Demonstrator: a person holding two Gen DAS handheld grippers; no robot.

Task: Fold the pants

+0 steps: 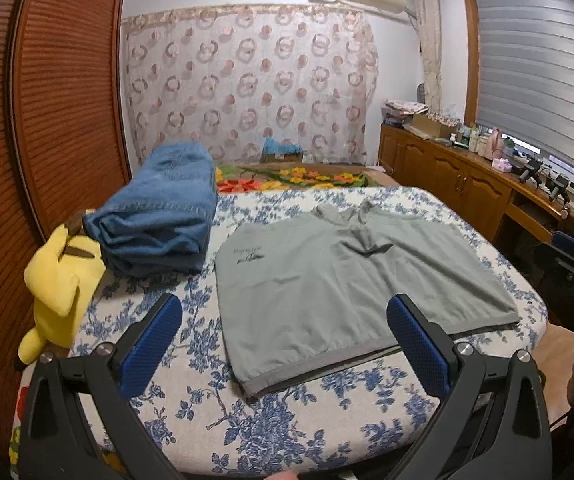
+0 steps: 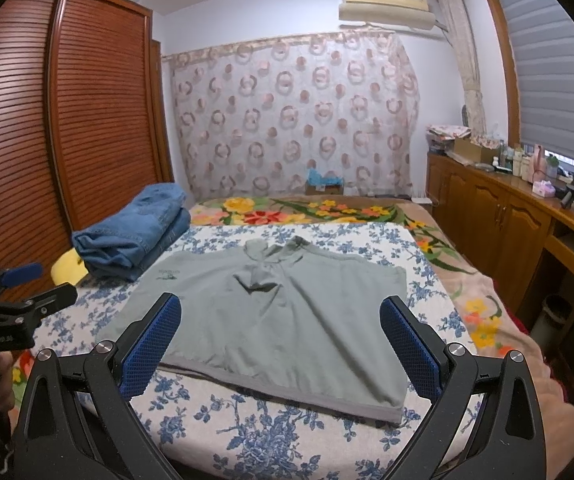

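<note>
- Left wrist view: the left gripper (image 1: pixel 285 340) is spread wide and holds nothing; its 2 blue fingers (image 1: pixel 151 340) stand apart above the flowered sheet (image 1: pixel 287 432).
- Same view: the grey shorts (image 1: pixel 351 284) lie flat on the sheet, ahead of the fingers and somewhat to the right. The waistband (image 1: pixel 327 370) is the nearest edge and runs left to right, slanting away toward the right. The right-hand finger overlaps the band in the picture; I cannot tell whether it touches the cloth.
- Same view: the 2 legs point away from the camera, so the shorts run wide across the view. The near left corner of the band sits between the 2 fingers, which I judge makes it the natural hold for this hand.
- Same view: folded jeans (image 1: pixel 159 216) and a yellow plush toy (image 1: pixel 59 276) sit off to the left, apart from the shorts. The other gripper shows dimly at the far right edge.
- Right wrist view: the right gripper (image 2: pixel 281 344) is also spread wide and empty, its blue fingers (image 2: pixel 407 344) over the near part of the shorts (image 2: pixel 287 312).
- Same view: the waistband (image 2: pixel 287 390) crosses just beyond the fingertips, and its near right corner lies close to the right-hand finger. The left gripper (image 2: pixel 27 292) is at the left edge, beside the shorts, not over them.
- Judgement: each hand is nearer its own corner of the band, so a fold across the wide axis would start from those 2 corners; nothing is gripped yet.
</note>
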